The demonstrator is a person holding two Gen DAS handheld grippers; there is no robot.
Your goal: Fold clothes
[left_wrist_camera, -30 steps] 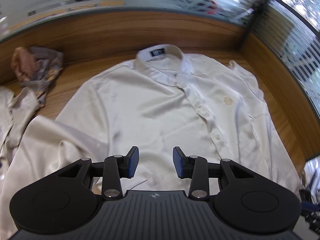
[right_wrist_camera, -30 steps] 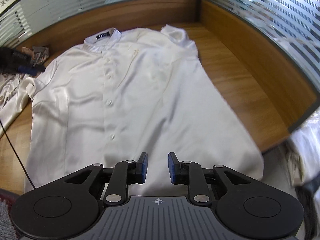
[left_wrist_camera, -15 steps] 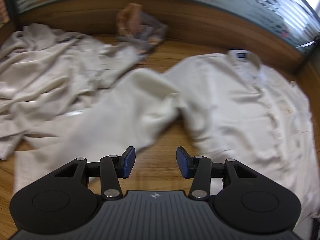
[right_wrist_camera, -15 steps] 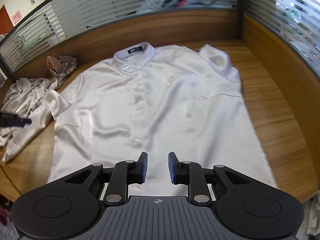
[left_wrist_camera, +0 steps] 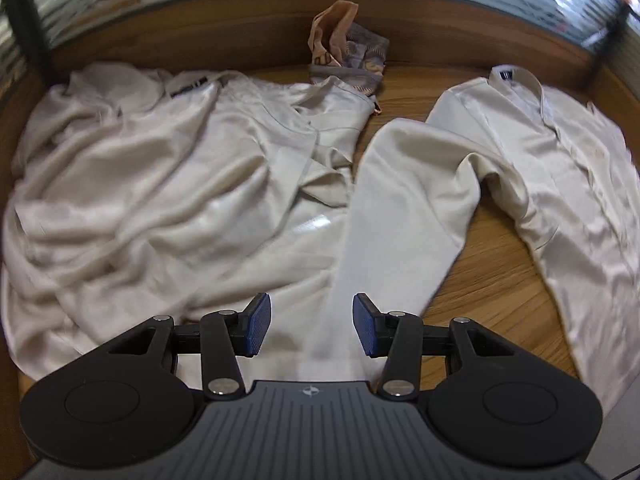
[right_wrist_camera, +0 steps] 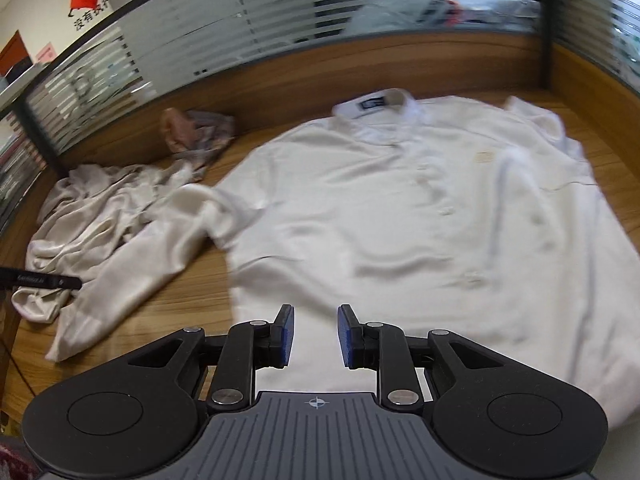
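Observation:
A cream button-up shirt lies flat and face up on the wooden table, collar toward the far wall. Its long sleeve stretches out toward the near edge, beside the shirt's body. My left gripper hovers over the lower end of that sleeve, open, with its blue pads clear of the cloth. My right gripper is over the shirt's bottom hem near the button line, jaws a little apart and nothing between them. A black part of the left gripper shows at the right wrist view's left edge.
A crumpled cream garment is heaped left of the sleeve, partly touching it. A patterned orange and grey cloth sits against the wooden back wall, under frosted glass panels. Bare wood shows between sleeve and shirt body.
My left gripper has swung left from the shirt's body to the sleeve and the heap, and its jaws have widened. My right gripper has moved left along the hem.

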